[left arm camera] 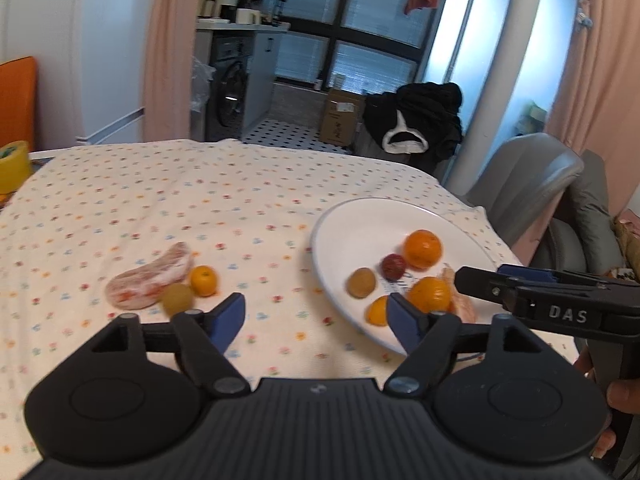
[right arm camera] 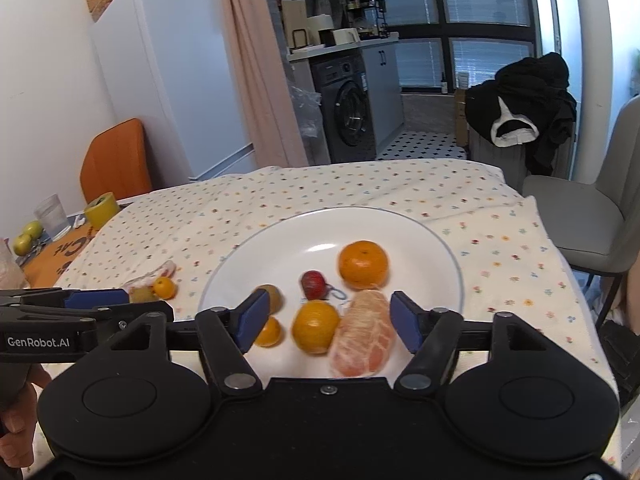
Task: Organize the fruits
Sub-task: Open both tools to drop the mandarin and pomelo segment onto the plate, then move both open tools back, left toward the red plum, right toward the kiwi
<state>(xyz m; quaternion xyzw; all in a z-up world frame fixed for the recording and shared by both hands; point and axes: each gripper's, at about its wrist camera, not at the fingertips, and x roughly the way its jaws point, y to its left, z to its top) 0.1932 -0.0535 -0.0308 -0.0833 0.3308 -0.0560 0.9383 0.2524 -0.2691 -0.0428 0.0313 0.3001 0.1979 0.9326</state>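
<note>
At the far left, beyond the floral cloth (right arm camera: 500, 248) that covers our bench, we see two green apples (right arm camera: 27, 236), a clear glass (right arm camera: 52, 210) and a yellow roll of tape (right arm camera: 102, 208). On the cloth lie three loose things close together: a pale pink peeled segment (left arm camera: 148, 284), curved and veined, a dull green round fruit (left arm camera: 178, 299) touching it, and one small glossy orange (left arm camera: 204, 280) just beside both. Our left gripper (left arm camera: 316, 322) hangs over bare cloth with its blue pads wide apart and empty; the loose trio sits just ahead and to the left of its left finger.

To the right stands one round white plate (right arm camera: 420, 236) with a thin blue rim line. We count six things on it: one large orange (right arm camera: 363, 264) at the back, one dark red fruit (right arm camera: 314, 284), one brownish-green oval fruit (right arm camera: 274, 298), a small orange piece (right arm camera: 269, 332), a medium orange (right arm camera: 315, 326), and one peeled, white-webbed citrus (right arm camera: 362, 340). Our right gripper (right arm camera: 326, 322) hovers at the plate's near edge, pads spread and empty, with the medium orange and the peeled citrus between them.
</note>
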